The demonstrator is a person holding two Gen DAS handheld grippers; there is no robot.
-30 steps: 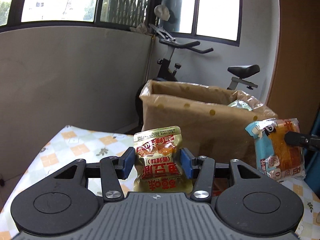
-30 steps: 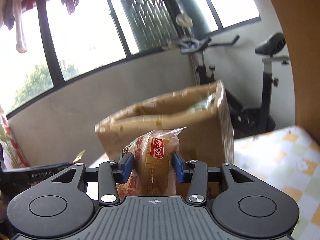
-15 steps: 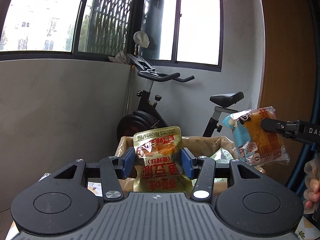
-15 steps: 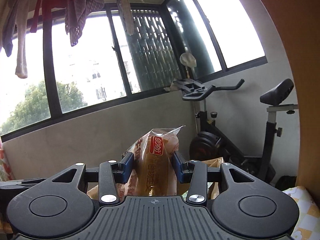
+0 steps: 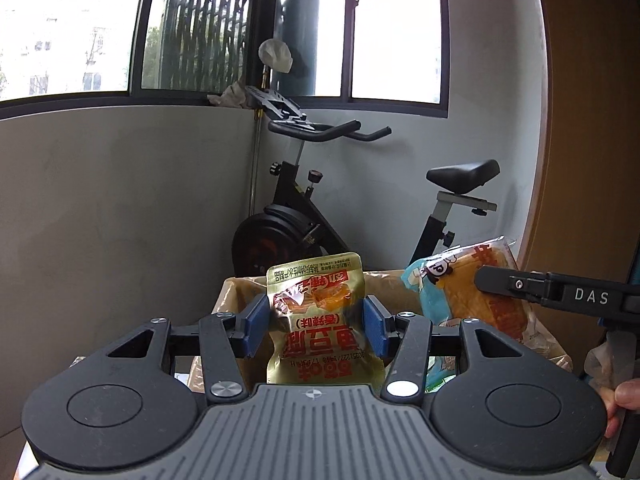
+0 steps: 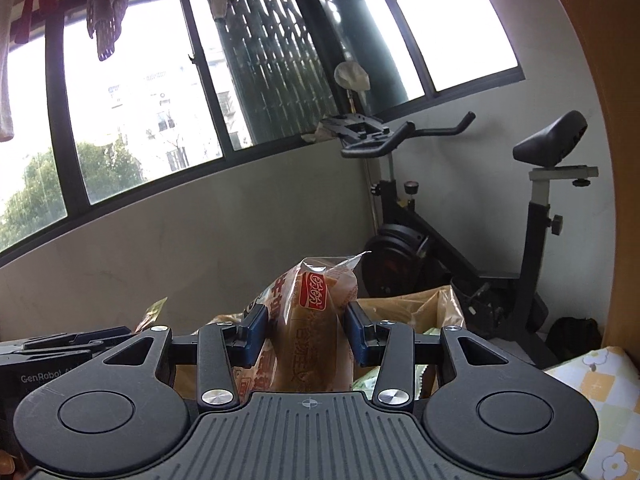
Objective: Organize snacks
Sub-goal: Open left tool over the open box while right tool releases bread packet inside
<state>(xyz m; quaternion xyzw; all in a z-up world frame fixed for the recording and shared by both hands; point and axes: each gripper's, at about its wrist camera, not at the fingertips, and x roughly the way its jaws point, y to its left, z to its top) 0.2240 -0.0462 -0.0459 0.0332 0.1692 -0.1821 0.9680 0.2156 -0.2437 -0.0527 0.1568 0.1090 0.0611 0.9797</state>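
1. Blue pads line the fingers of the left gripper [image 5: 316, 326], which pinch a gold snack pouch [image 5: 318, 320] by its two sides; the pouch stands upright between them with its red print upside down to the camera.
2. Blue pads likewise face the fingers of the right gripper [image 6: 307, 332], pinching a clear-wrapped bread roll [image 6: 312, 328] at its middle, the crimped end of the wrapper pointing up beyond the fingertips.
3. Seen from the left wrist, the right gripper [image 5: 486, 280] reaches in from the right of the left fingers, its dark finger [image 5: 516, 283] lying across the bread roll [image 5: 472, 292], whose wrapper shows a light blue end and an orange loaf.
4. Seen from the right wrist, the left gripper [image 6: 52, 350] sits to the left of the right fingers, with a corner of the gold snack pouch [image 6: 154, 312] sticking up past it.
5. Just beyond and below both pairs of fingers stands a brown paper bag [image 5: 240, 292], open at the top [image 6: 420, 304]; green packaging [image 6: 368, 382] shows inside it.
6. Right of the right fingers, a corner of the bench [image 6: 600, 384] shows a yellow and white checked cloth with flowers.
7. Farther off, an exercise bike [image 5: 304, 216] stands against a grey wall under the windows [image 5: 200, 28].
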